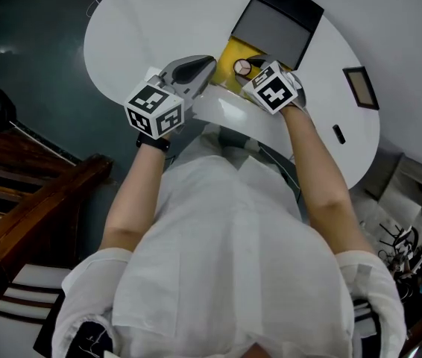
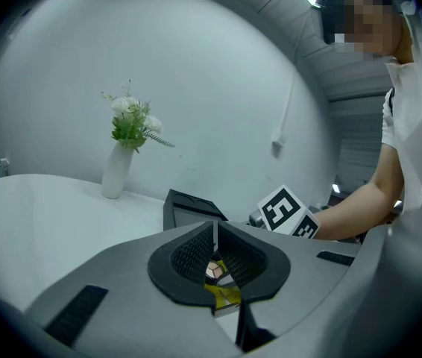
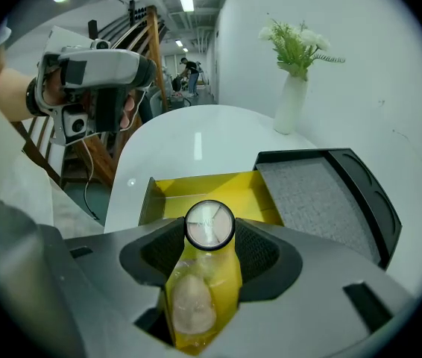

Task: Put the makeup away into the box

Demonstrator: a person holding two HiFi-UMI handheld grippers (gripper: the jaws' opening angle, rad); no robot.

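A yellow box [image 1: 230, 60] stands open on the white round table [image 1: 159, 28], with its black lid [image 1: 278, 22] tipped back behind it. My right gripper [image 1: 250, 67] is shut on a round compact [image 3: 209, 224] and holds it just above the box [image 3: 196, 189]. Under the compact, inside the box, lies a beige sponge in clear wrap [image 3: 191, 306]. My left gripper [image 1: 203, 66] hovers at the box's left edge, shut with nothing in it. In the left gripper view its pads [image 2: 185, 256] meet at the tips, and the compact [image 2: 212, 271] shows behind them.
A white vase with flowers [image 3: 289, 103] stands at the table's far side. A small framed card [image 1: 361, 86] and a small black item [image 1: 338, 133] lie on the table to the right. Dark wooden furniture [image 1: 39, 207] is on the floor at the left.
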